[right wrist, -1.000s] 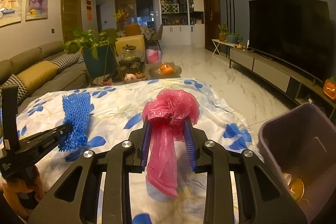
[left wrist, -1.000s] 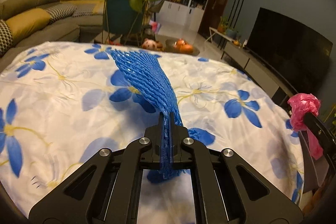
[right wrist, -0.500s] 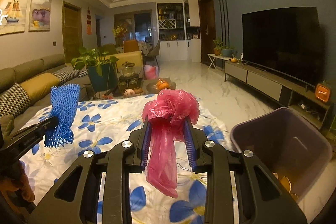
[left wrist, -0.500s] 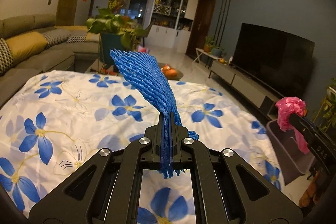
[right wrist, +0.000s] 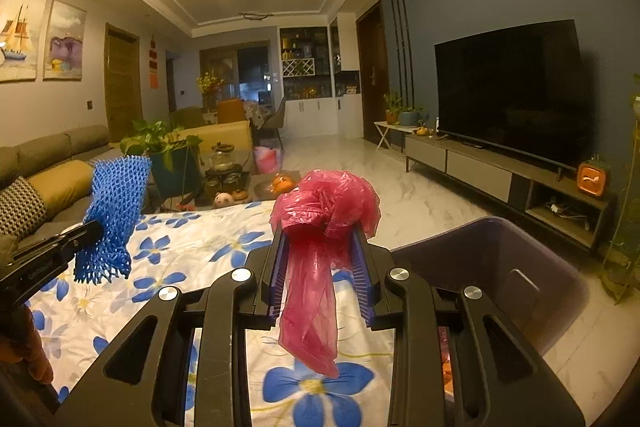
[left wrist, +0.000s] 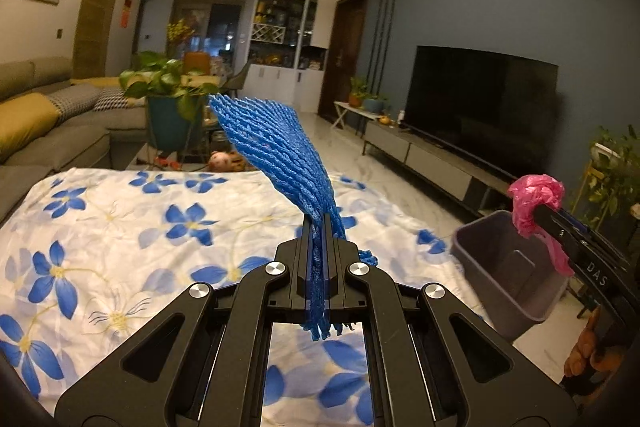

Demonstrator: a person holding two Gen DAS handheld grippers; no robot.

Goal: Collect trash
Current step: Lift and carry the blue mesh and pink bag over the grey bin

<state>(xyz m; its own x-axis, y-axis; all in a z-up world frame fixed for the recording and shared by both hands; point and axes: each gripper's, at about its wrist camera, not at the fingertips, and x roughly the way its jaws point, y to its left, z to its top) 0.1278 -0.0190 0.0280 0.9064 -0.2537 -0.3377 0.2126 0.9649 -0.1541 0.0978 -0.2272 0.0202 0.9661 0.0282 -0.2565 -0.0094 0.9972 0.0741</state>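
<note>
Left gripper [left wrist: 319, 227]: jaws pinched almost fully together on a blue foam net [left wrist: 276, 155], which fans upward toward 11 o'clock; its frayed tail hangs below the fingers.
Right gripper [right wrist: 320, 243]: jaws partly apart, clamped on a crumpled pink plastic bag [right wrist: 326, 205]; the bag bunches above the blue pads [right wrist: 362, 267] and a long strip dangles between them.
Bin: purple plastic bin [right wrist: 492, 267] on the floor at 3 o'clock of the right gripper, just beside the covered surface; something orange lies inside, too hidden to identify.
Surface: white cloth with blue flowers [left wrist: 120, 227] lies beneath both grippers.
Surroundings: sofa [right wrist: 52, 163] at 9 o'clock, television [right wrist: 508, 87] at 2 o'clock, potted plant [left wrist: 168, 95] beyond the cloth.
</note>
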